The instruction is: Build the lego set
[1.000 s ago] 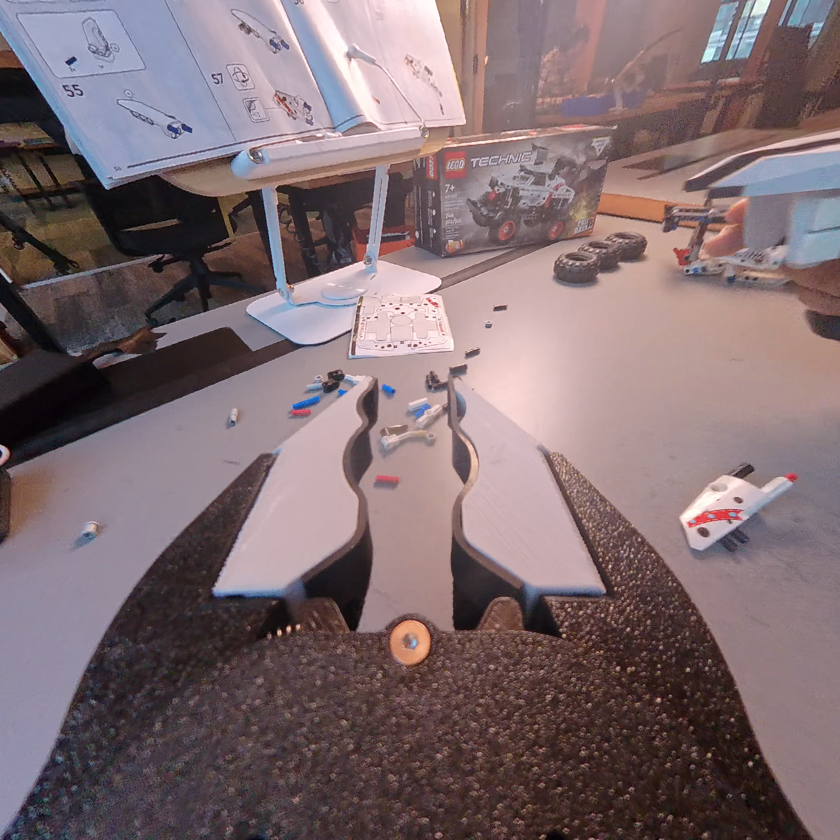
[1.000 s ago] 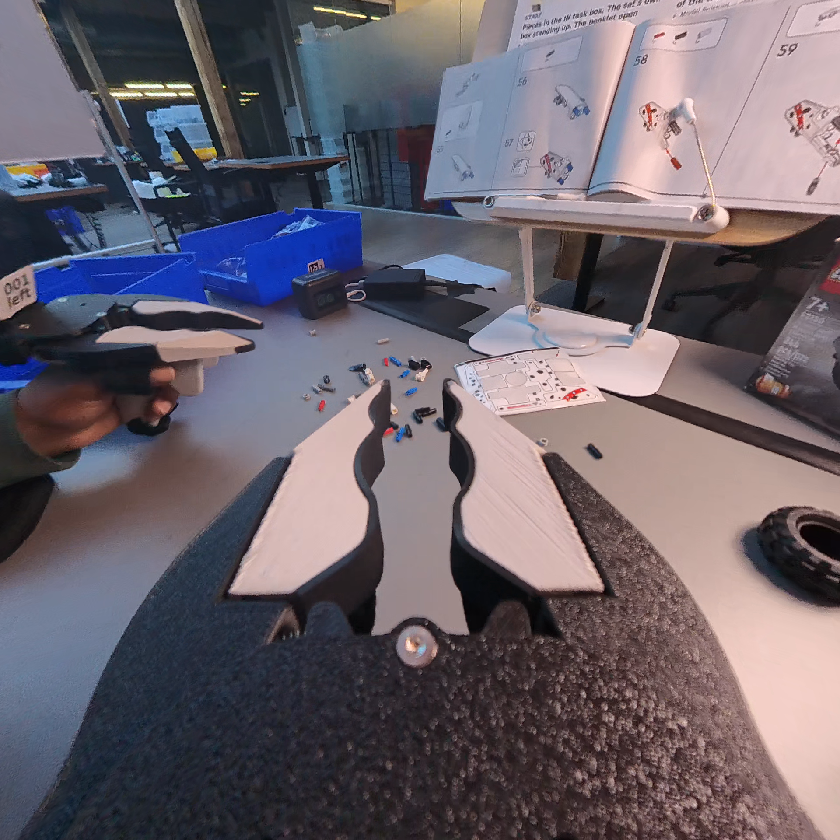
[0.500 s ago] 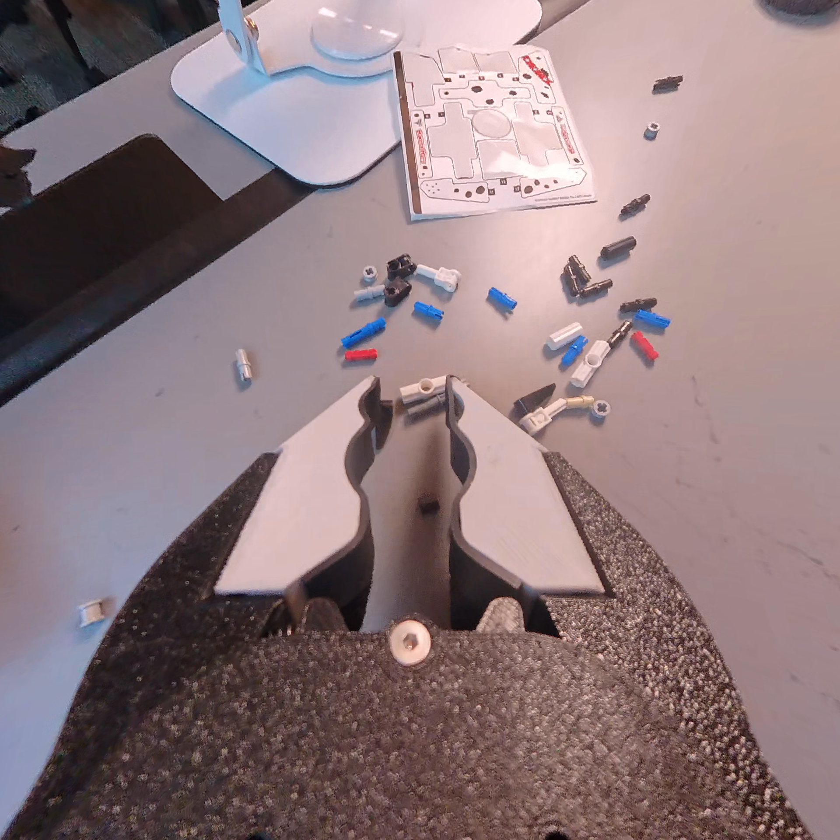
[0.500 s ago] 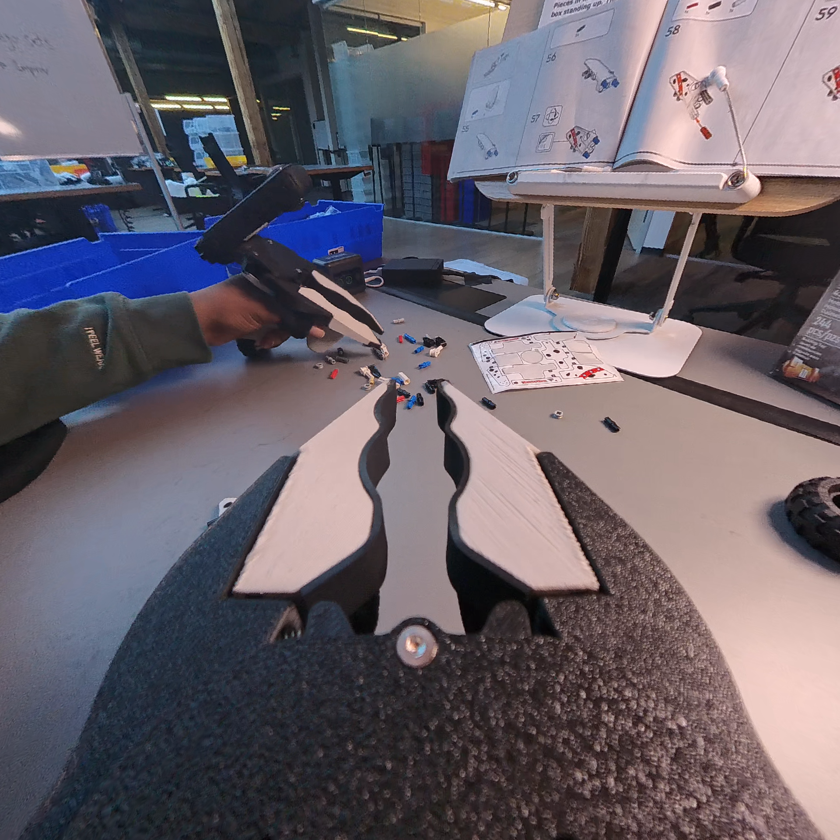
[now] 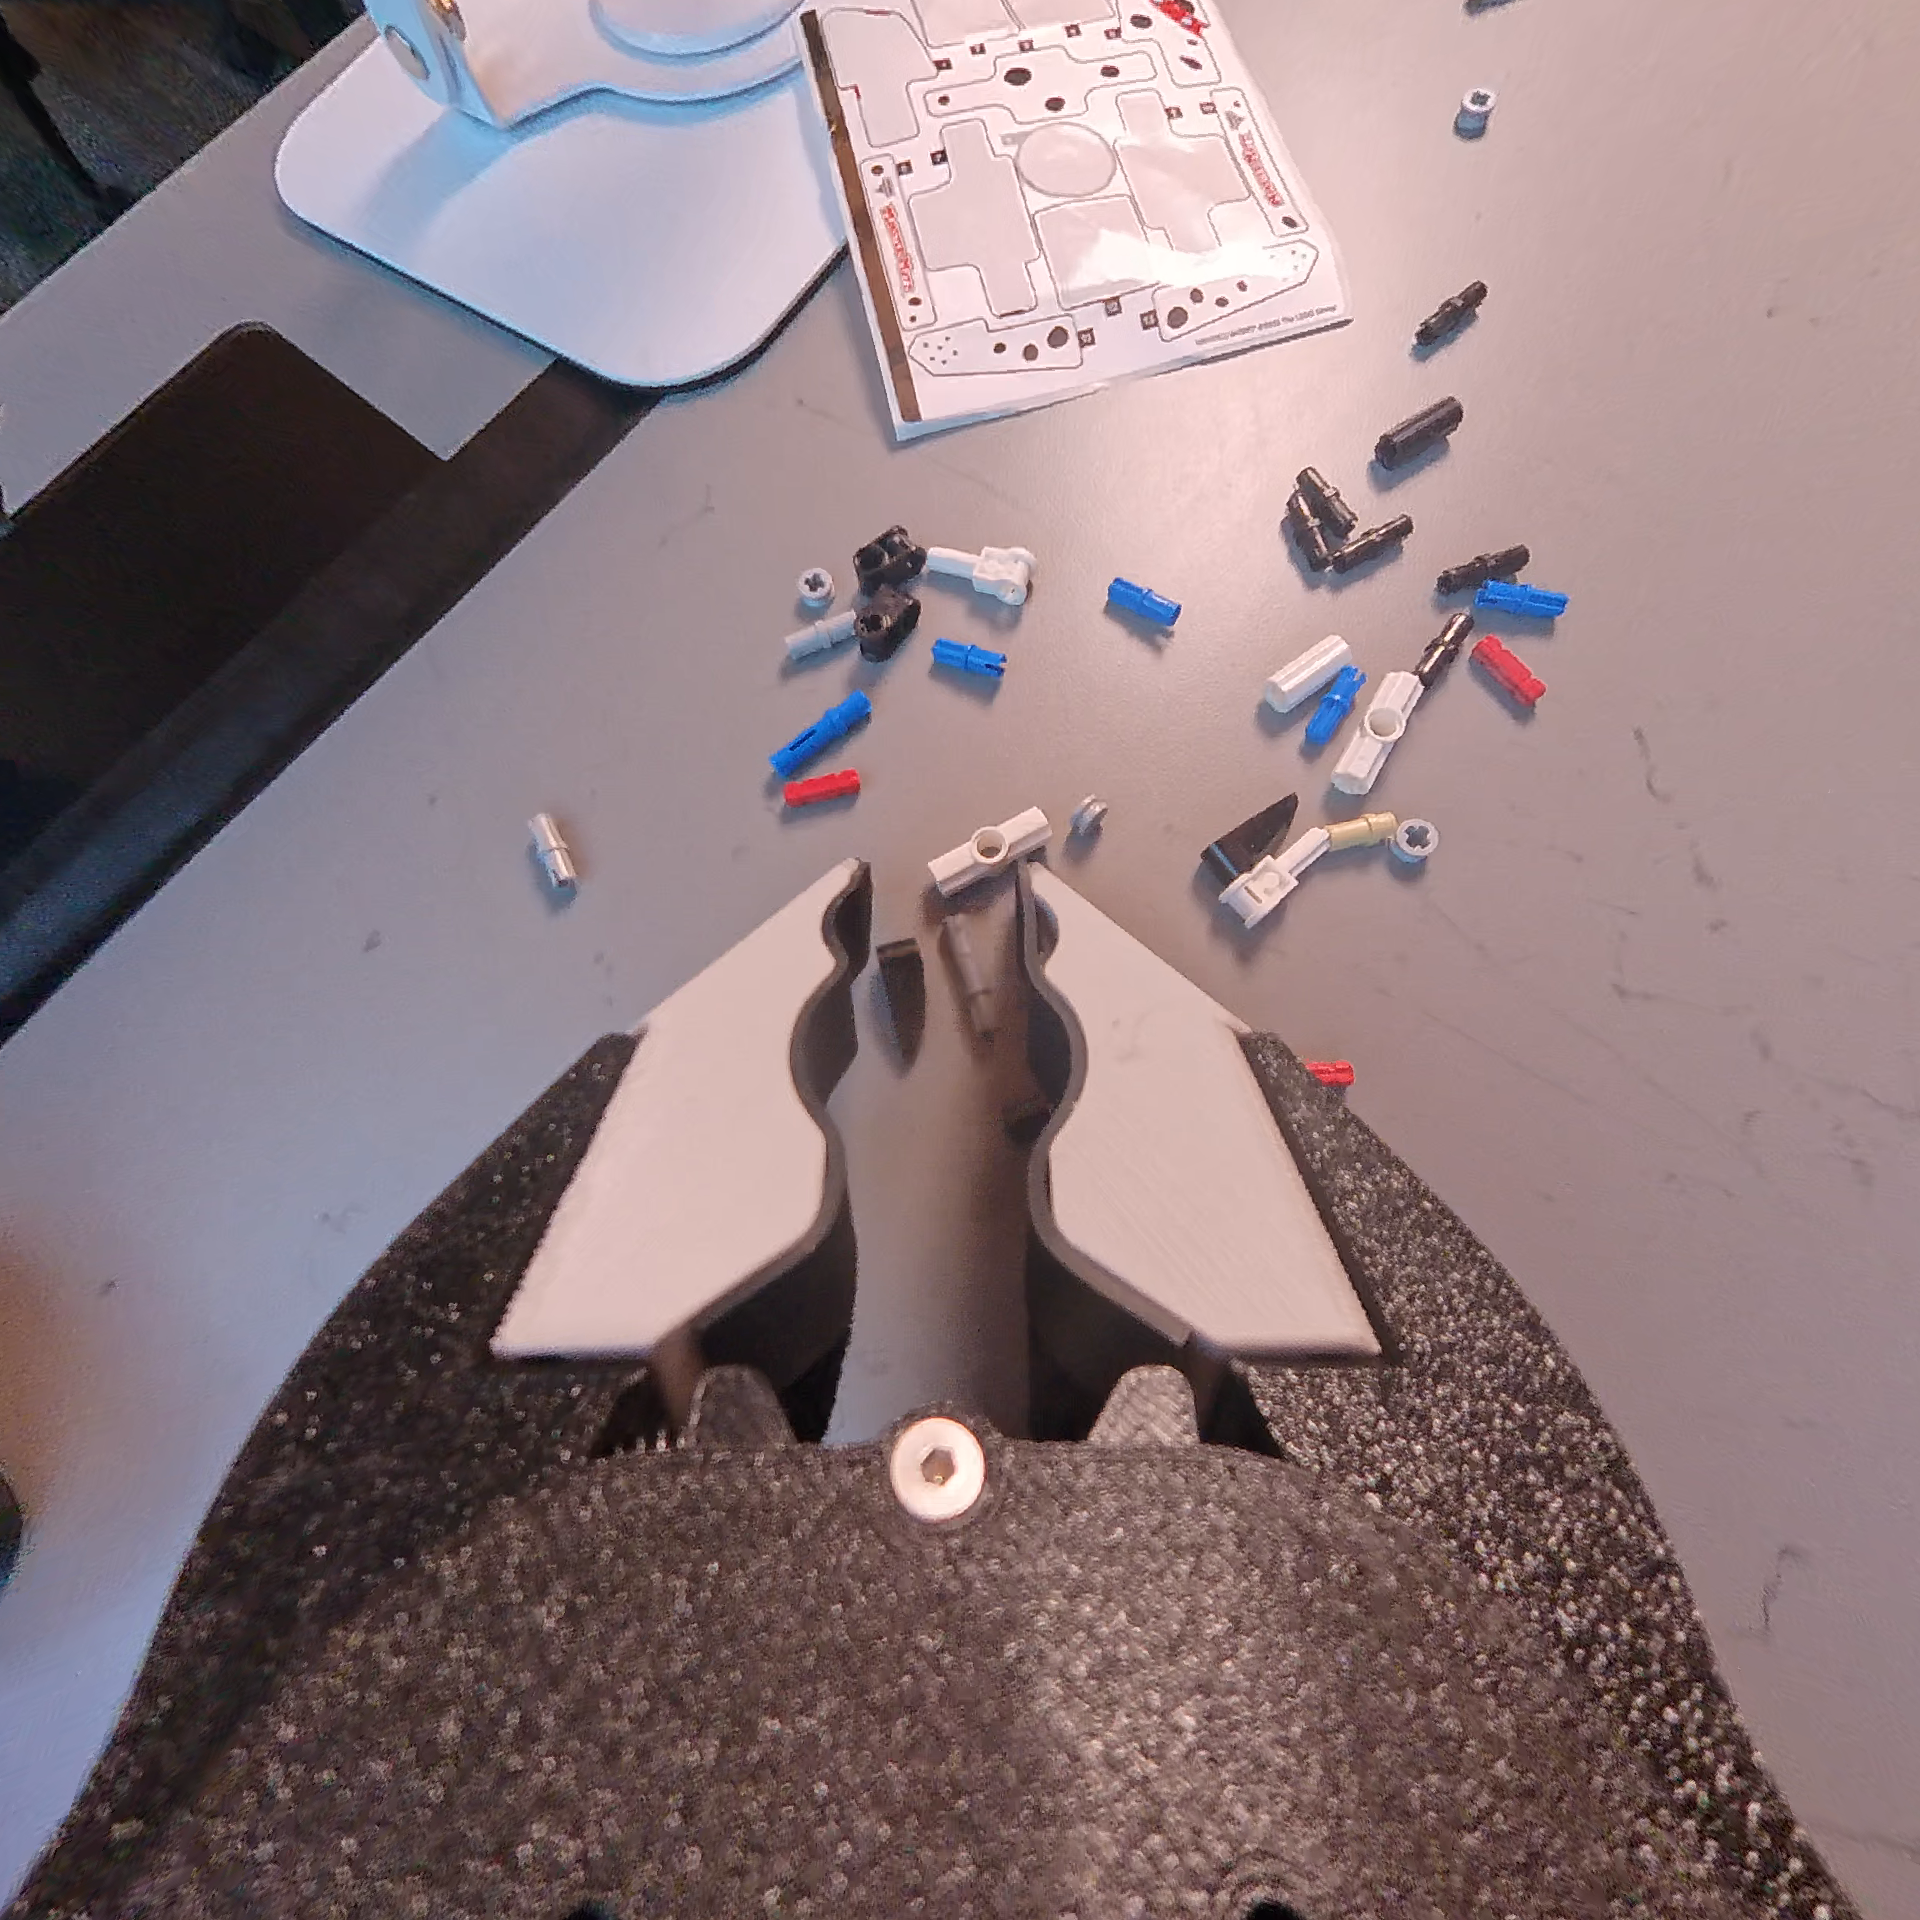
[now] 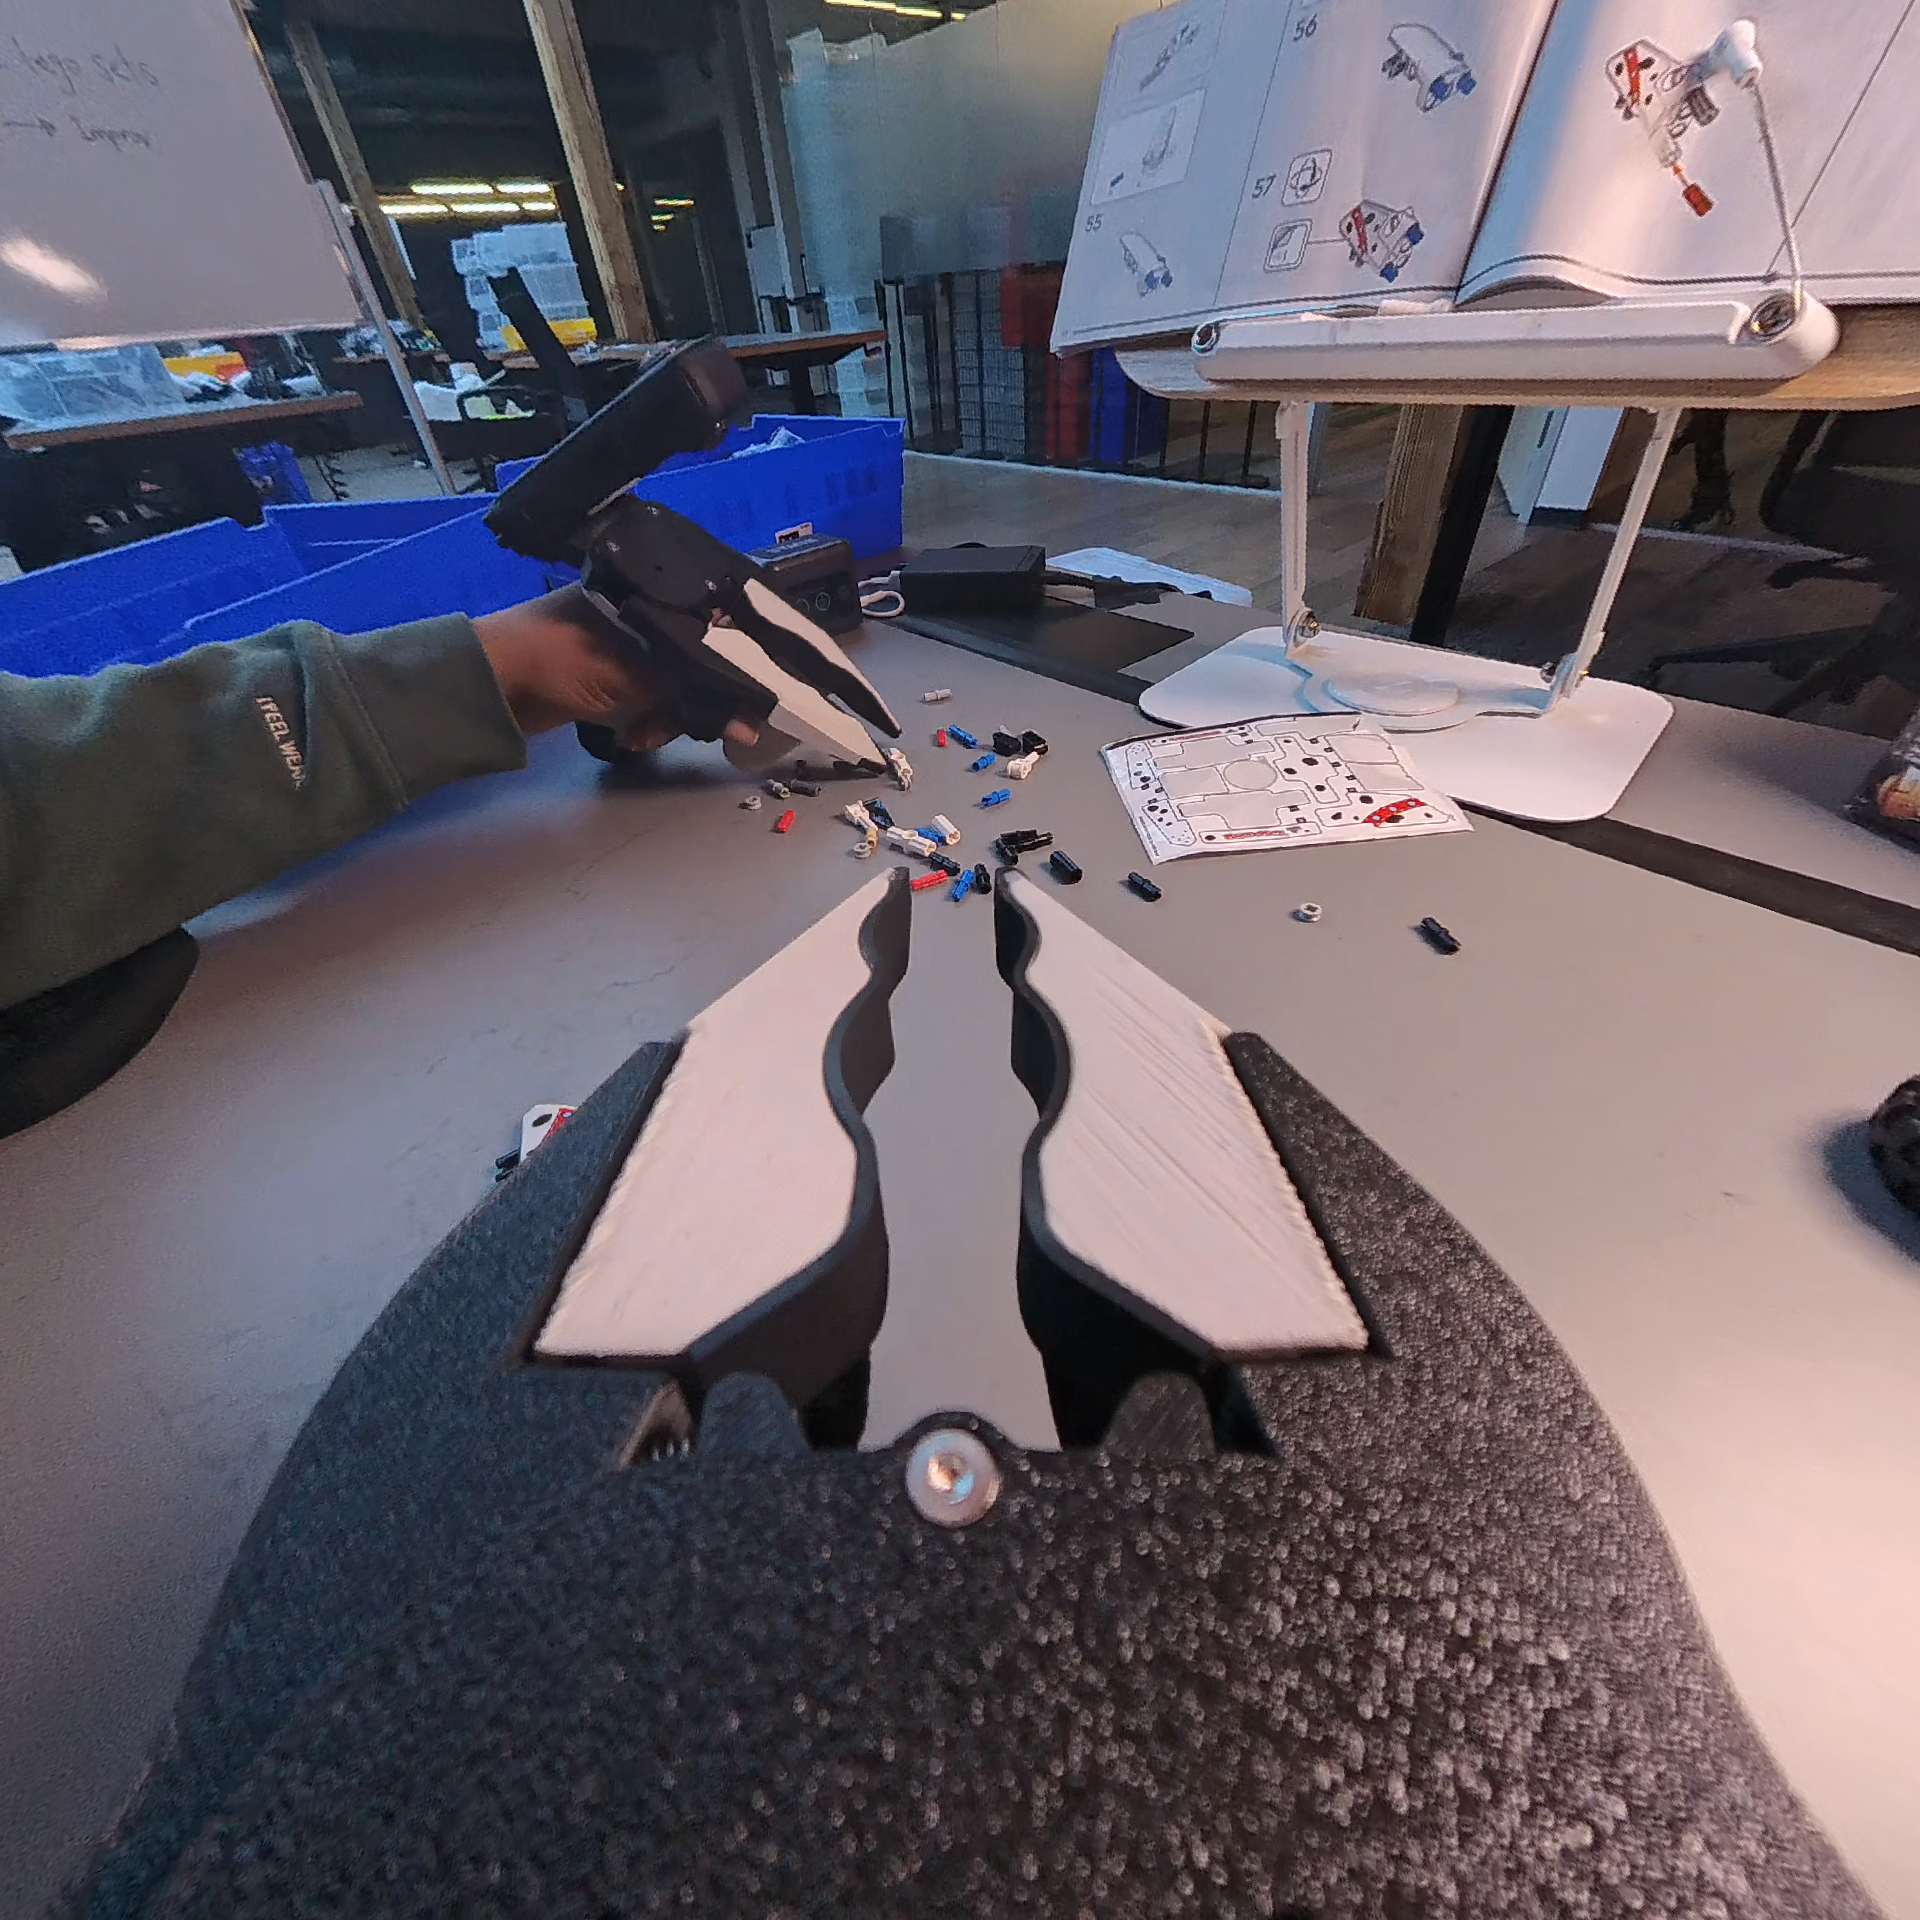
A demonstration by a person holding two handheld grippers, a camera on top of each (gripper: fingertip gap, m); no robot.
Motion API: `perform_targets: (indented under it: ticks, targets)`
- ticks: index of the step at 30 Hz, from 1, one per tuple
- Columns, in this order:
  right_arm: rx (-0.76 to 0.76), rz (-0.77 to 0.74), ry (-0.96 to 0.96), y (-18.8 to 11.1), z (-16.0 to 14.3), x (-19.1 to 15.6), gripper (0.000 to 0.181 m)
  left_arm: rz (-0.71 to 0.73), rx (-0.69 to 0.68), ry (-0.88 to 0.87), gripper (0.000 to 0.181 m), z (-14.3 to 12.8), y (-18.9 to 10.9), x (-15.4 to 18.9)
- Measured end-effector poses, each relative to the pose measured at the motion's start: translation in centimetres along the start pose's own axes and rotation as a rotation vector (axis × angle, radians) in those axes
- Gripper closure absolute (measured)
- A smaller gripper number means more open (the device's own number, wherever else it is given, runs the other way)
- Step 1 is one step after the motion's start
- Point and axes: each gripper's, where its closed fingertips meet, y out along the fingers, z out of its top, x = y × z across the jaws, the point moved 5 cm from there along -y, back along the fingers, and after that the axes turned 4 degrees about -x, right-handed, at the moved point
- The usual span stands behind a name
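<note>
Left wrist view showed the left gripper [image 5: 943, 883] tipped down over the grey table [image 5: 1558, 1143], its jaws parted and holding nothing. A small light-grey plastic T-shaped connector [image 5: 987, 850] lay on the table just at the fingertips, its darker grey stem [image 5: 971, 971] running back between the fingers [image 5: 727, 1091]. A short black piece [image 5: 902, 982] lay beside the stem, also between the fingers.

Beyond the connector, loose blue, red, black and white pins [image 5: 1143, 603] were scattered; farther still lay a white sticker sheet [image 5: 1081, 197], with the white base of a book stand [image 5: 540, 218] to the sheet's left.

The connector looked light, rigid and smooth, likely to skid or flip if pinched off-centre; a squeeze across its crossbar seemed the safer hold. A dark bit near the right finger's inner edge was too small to identify.

Right wrist view showed the right gripper [image 6: 951, 883] idle above the table, jaws apart and empty, well back from the connector. There the left gripper [image 6: 894, 764] met the pile [image 6: 935, 821], but the connector itself could not be singled out. An open instruction booklet [image 6: 1351, 156] on the stand was cut off at the frame edge, as was a black tyre [image 6: 1896, 1148].
</note>
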Motion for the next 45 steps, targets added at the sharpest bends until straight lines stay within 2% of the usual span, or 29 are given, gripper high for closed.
perform_targets:
  ticks: [6,9,12,16,18,21,25,29,35,37,45]
  targets:
    - [-0.03,0.009,-0.017,0.3,-0.5,-0.1,0.166,-0.07,-0.022,0.053,0.159,0.2,0.5,0.2]
    - [-0.043,0.018,-0.025,0.4,-0.8,-0.3,0.167,-0.124,-0.027,0.035,0.174,0.3,0.7,0.5]
    - [-0.05,0.024,-0.038,0.5,-0.8,-0.4,0.167,-0.067,-0.041,0.058,0.174,0.4,0.6,0.4]
    - [-0.047,0.014,-0.063,0.4,-0.7,-0.5,0.168,-0.008,0.074,0.037,0.174,2.1,-1.2,0.9]
    - [-0.04,0.004,-0.074,0.3,-0.6,-0.5,0.169,-0.056,0.128,0.058,0.174,3.2,-2.7,3.0]
    - [-0.028,-0.017,-0.084,0.1,-0.3,-0.3,0.169,-0.213,0.159,0.149,0.174,3.9,-4.2,8.8]
    - [-0.004,-0.054,-0.078,-0.2,0.1,0.2,0.167,-0.335,0.119,0.237,0.174,1.9,-5.0,15.5]
    - [0.004,-0.074,-0.075,-0.4,0.3,0.4,0.166,-0.406,0.092,0.245,0.174,-0.6,-6.0,18.8]
    - [-0.02,-0.079,-0.109,0.0,-0.1,0.1,0.166,-0.444,0.023,0.257,0.174,-3.3,-6.2,19.8]
    - [-0.032,-0.082,-0.12,0.1,-0.3,0.1,0.166,-0.41,-0.02,0.281,0.174,-3.7,-5.8,19.4]
    - [-0.047,-0.092,-0.123,0.3,-0.7,0.4,0.166,-0.427,-0.017,0.288,0.169,-3.9,-5.8,19.6]
